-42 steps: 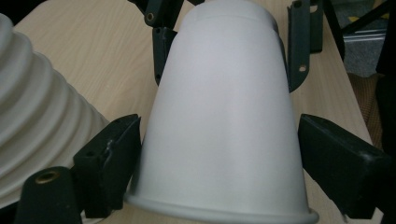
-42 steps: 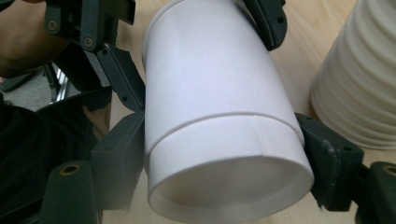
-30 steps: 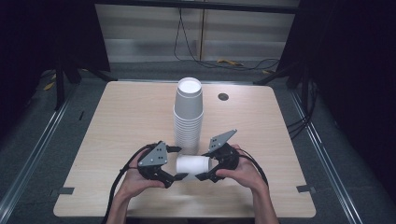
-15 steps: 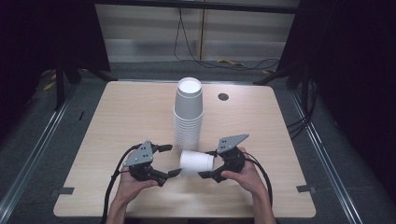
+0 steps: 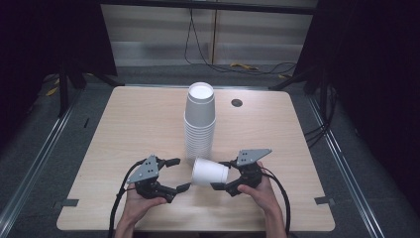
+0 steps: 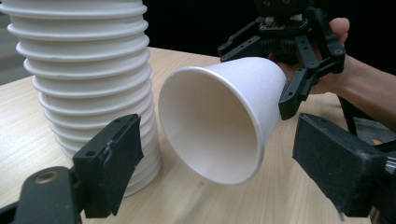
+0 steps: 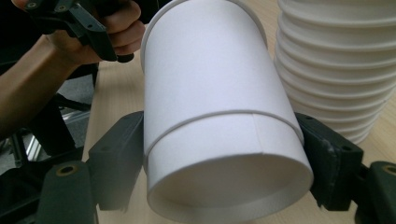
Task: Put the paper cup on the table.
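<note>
Paper cup (image 5: 210, 171) lies on its side at the table's (image 5: 124, 124) near edge, axis 9-to-3, mouth toward 9. Right gripper (image 5: 221, 174) clamps its base end; left gripper (image 5: 175, 174), jaws apart and empty, waits at 9 o'clock from its rim, with the cup stack (image 5: 199, 121) at 12.

The top of the stack (image 6: 88, 84) is cut off by the edge in the left gripper view. In the right gripper view, part of the bench (image 7: 119, 93) is hidden behind the cup (image 7: 219, 116).
</note>
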The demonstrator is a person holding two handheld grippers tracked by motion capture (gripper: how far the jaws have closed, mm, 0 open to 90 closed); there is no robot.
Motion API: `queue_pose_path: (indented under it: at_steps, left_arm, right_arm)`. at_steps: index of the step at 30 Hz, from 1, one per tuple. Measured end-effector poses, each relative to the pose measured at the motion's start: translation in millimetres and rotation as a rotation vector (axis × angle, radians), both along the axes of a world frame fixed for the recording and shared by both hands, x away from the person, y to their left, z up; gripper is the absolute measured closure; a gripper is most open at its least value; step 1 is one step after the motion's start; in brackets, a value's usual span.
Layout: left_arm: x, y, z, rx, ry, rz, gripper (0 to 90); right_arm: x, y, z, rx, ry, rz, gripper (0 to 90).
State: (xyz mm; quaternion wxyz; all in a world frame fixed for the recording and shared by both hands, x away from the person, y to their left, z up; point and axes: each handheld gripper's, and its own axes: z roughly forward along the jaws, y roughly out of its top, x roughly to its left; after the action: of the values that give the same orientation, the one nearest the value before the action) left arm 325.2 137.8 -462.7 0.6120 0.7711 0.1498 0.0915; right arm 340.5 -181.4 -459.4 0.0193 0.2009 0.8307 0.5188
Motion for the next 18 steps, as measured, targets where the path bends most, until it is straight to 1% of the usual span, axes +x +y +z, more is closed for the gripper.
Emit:
queue_pose_path:
  at_steps: [1, 3, 4, 5, 6, 8, 10, 11, 14, 15, 18]
  left_arm:
    - [-0.2, 0.6, -0.1, -0.004, -0.002, -0.006, 15.6]
    - [-1.7, 0.1, -1.5, -0.018, -0.002, 0.004, 15.6]
    - [-1.8, 0.0, -2.2, -0.019, -0.004, 0.003, 15.6]
    - [-2.6, -0.7, -3.0, -0.015, -0.005, 0.007, 15.6]
    - [-2.7, -1.0, -3.1, -0.002, -0.007, 0.007, 15.7]
    - [-3.9, -2.5, -4.1, -0.004, -0.006, 0.007, 15.7]
    - [-4.3, -2.4, -3.9, -0.018, -0.003, 0.003, 15.6]
    - [-4.5, -2.6, -3.6, -0.025, -0.008, 0.002, 15.6]
    - [-4.4, -2.4, -2.6, -0.034, -0.011, -0.011, 15.5]
    - [-4.2, -2.1, -2.2, -0.037, -0.015, -0.015, 15.5]
    - [-4.0, -2.4, -1.8, -0.07, -0.007, -0.032, 15.5]
  right_arm:
    - [-0.2, -0.4, -0.5, 0.007, -0.005, -0.003, 23.2]
    - [-1.1, -0.7, -1.9, 0.018, -0.001, 0.001, 23.2]
    - [-1.9, -0.4, -2.6, 0.024, -0.005, 0.0, 23.2]
    - [-2.2, -0.2, -3.0, 0.029, -0.004, 0.006, 23.2]
    - [-3.2, 0.4, -3.7, 0.041, -0.014, 0.004, 23.2]
    - [-5.1, 2.6, -5.4, 0.051, -0.023, 0.006, 23.2]
    - [-5.8, 3.8, -7.9, 0.068, -0.024, -0.001, 23.2]
    - [-5.7, 3.9, -9.3, 0.074, -0.029, 0.001, 23.2]
    - [-5.9, 4.7, -11.5, 0.13, -0.036, 0.013, 23.2]
    - [-6.3, 4.9, -11.4, 0.137, -0.038, 0.013, 23.2]
    - [-5.9, 5.6, -12.5, 0.17, -0.036, 0.021, 23.2]
